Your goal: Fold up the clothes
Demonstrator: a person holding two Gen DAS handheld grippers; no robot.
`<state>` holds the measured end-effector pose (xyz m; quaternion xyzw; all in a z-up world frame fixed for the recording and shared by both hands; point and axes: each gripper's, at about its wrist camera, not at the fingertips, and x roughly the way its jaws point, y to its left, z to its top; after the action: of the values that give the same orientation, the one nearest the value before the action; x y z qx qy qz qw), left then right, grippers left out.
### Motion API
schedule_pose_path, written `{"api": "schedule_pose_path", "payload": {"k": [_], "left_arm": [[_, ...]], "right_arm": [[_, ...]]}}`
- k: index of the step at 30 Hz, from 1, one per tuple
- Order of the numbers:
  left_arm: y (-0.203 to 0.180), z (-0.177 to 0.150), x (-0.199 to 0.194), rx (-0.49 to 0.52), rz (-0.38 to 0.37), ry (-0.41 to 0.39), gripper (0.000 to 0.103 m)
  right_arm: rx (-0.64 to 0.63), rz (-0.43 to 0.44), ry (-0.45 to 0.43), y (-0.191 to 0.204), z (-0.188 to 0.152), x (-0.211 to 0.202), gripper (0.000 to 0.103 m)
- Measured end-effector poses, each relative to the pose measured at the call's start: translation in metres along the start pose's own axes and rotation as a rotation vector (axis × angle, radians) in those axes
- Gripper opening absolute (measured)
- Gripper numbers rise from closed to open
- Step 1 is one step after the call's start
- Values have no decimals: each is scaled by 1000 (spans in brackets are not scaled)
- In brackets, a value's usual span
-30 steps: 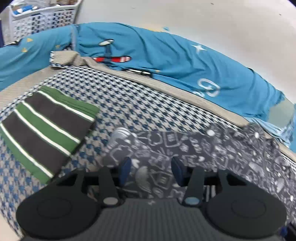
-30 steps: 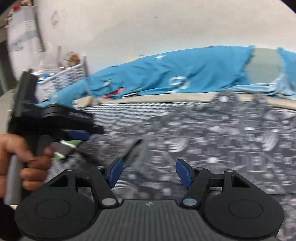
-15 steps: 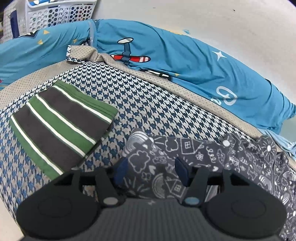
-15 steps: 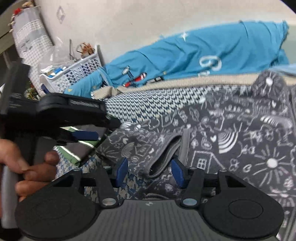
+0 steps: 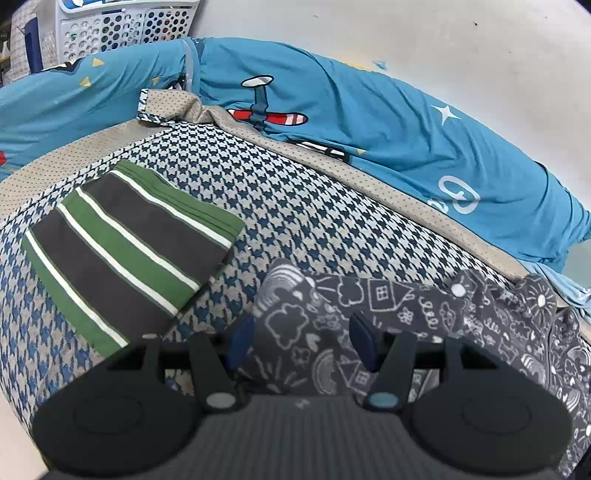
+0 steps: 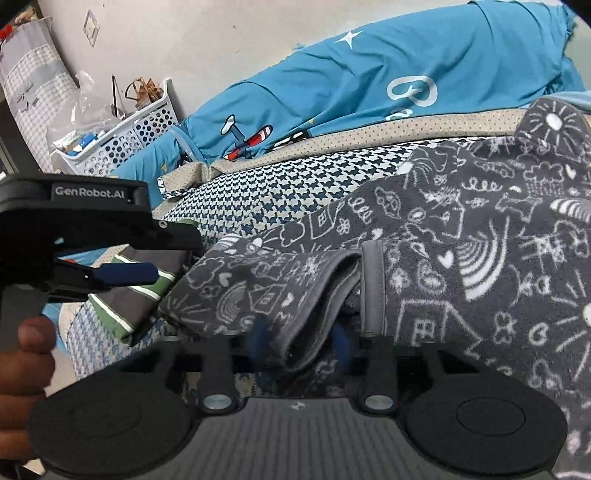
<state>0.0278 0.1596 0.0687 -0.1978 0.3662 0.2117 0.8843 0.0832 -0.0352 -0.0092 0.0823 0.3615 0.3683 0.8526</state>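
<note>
A dark grey doodle-print garment (image 5: 406, 299) (image 6: 461, 221) lies spread on the houndstooth bed cover (image 5: 295, 206). My left gripper (image 5: 303, 343) is open over the garment's left corner, and the cloth lies flat between and under its blue pads. In the right wrist view it (image 6: 179, 258) hovers at that same corner. My right gripper (image 6: 300, 341) is closing around the garment's folded grey hem (image 6: 314, 306). Its pads are blurred and stand close on either side of the fold. A folded green, grey and white striped garment (image 5: 125, 254) (image 6: 122, 306) rests to the left.
A blue printed blanket (image 5: 369, 122) is bunched along the wall behind the bed. A white laundry basket (image 5: 125, 26) (image 6: 122, 144) stands at the far left. A hand (image 6: 26, 354) holds the left gripper's handle. The bed's edge drops off at the lower left.
My right gripper has moved down and in to the garment's grey hem, and its jaws have narrowed around it. The left gripper has stayed over the corner.
</note>
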Motion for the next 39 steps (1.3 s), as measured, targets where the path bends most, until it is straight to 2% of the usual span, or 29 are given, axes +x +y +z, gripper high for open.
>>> {"api": "schedule_pose_path", "payload": {"k": [1,6,10,22,39], "left_arm": [[1,0,0,-4,4,-1,55],[5,1,-1,-18,14,-13,55],[3,-1,0,-16,12,-12,59],[-30,-11,3,42,-27,-15,60],[-93,-45,11,217,-121,-2,67]], "right_arm": [[1,8,-2,0,0,0,8],[-54,14,-85,11,9,-15,6],[-61,-7,-176,10,24,-36,6],[-33,-181,-386,-27,65,-110,6],[-20,-329,-530,-92,72,-219,6]]}}
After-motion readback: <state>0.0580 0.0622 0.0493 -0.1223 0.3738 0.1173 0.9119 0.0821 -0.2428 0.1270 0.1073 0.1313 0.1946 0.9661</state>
